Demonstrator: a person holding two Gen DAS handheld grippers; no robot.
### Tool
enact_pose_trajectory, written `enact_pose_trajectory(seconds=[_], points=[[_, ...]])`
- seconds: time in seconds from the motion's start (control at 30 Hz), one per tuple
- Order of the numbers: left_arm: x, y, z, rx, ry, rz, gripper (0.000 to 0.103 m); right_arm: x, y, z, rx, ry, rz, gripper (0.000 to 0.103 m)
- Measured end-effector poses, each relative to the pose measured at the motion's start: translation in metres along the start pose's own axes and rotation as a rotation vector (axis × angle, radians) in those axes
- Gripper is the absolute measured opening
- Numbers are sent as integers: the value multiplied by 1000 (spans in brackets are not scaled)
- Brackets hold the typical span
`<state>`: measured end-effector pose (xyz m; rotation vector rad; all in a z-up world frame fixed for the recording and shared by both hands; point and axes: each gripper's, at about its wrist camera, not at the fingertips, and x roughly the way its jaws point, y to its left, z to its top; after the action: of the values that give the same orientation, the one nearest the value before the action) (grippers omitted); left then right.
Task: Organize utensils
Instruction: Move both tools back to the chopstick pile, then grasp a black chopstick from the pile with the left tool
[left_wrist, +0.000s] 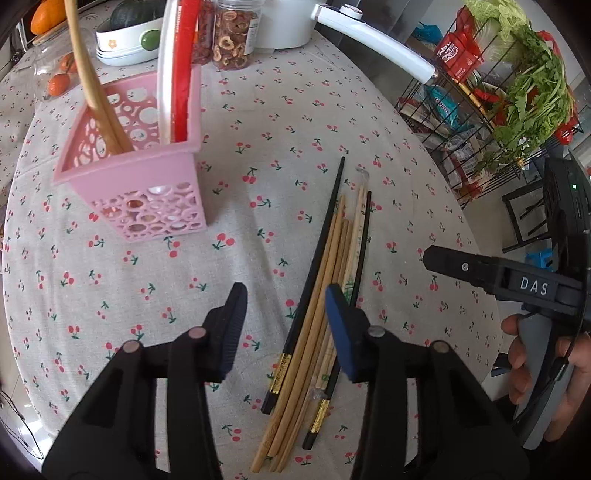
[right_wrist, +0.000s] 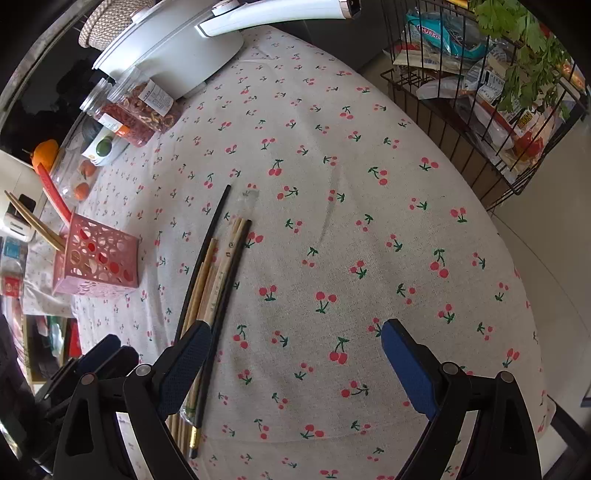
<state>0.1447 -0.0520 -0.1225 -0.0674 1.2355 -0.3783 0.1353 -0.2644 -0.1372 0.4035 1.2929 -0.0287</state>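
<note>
A: Why does the left gripper (left_wrist: 286, 301) hang over the chopsticks (left_wrist: 325, 295)?

B: To lift them into the pink basket (left_wrist: 147, 199), I judge; its jaws are partly spread and pinch nothing, the bundle lying loose on the tablecloth (left_wrist: 184, 277) just beside one pad.

A: And the right gripper (right_wrist: 295, 332)?

B: Spread wide and empty, off to the bundle's side; probably waiting.

A: Anything hidden?

B: The near chopstick ends vanish behind the fingers; the basket's utensils are cut off at the top, so I cannot name them.
</note>
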Motion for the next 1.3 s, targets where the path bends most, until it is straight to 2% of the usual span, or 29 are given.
enact_pose_trajectory(seconds=[0.27, 0.6, 0.9, 1.1, 1.2, 1.3], points=[[29, -23, 25, 45, 35, -29, 11, 3, 1, 5, 34, 11, 24, 94], [55, -19, 35, -6, 92, -50, 10, 0, -17, 11, 125, -5, 23, 94], [61, -22, 45, -7, 99, -3, 10, 3, -22, 10, 167, 4, 38, 94], [63, -19, 48, 11, 103, -23, 10, 12, -23, 13, 214, 25, 63, 94], [59, -22, 41, 60, 102, -2, 9, 16, -25, 15, 245, 30, 68, 94], [52, -19, 29, 82, 135, 19, 8, 18, -26, 13, 260, 36, 72, 94]])
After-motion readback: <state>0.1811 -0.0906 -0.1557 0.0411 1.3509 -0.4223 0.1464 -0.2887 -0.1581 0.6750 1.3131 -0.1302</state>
